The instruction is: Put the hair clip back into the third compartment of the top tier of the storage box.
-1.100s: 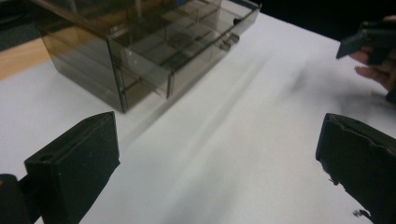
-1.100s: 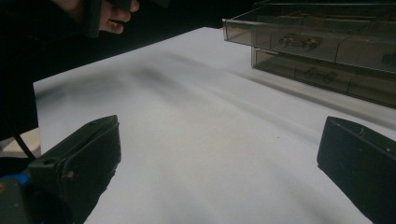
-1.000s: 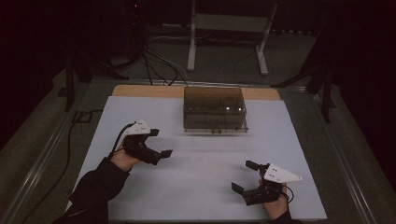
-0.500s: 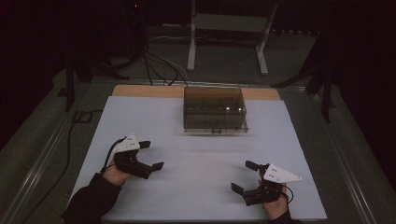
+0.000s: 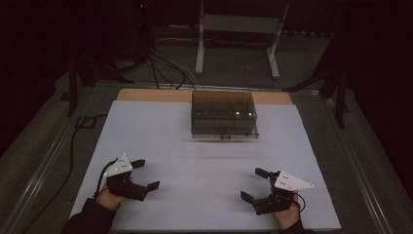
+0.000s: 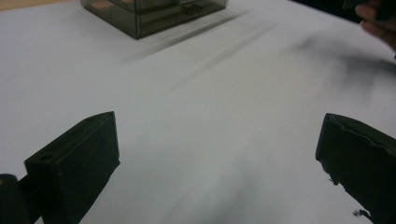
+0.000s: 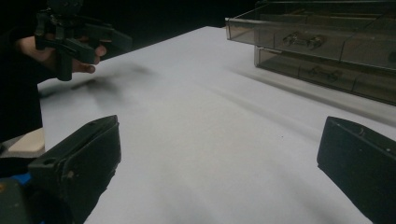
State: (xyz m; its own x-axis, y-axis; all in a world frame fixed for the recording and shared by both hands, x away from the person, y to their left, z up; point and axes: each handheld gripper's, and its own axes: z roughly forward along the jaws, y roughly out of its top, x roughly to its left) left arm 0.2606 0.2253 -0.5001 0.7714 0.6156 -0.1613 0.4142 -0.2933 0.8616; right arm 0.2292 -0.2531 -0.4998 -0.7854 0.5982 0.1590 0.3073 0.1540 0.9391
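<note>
Drawer cabinet (image 5: 224,114) of smoky translucent plastic stood at the far middle of the white table (image 5: 204,161), well apart from both grippers; its contents were too dim to make out. Left gripper (image 5: 142,174) rested at the near left, jaws spread wide and holding nothing. Right gripper (image 5: 254,184) rested at the near right, likewise wide and empty. Both forearms were cut off by the near edge.

Drawer box (image 5: 223,114): set on the table (image 5: 204,156), toward the far edge (near the middle).
Left gripper (image 5: 146,174): held at the near left corner.
Right gripper (image 5: 255,184): held at the near right, well apart from it.
</note>
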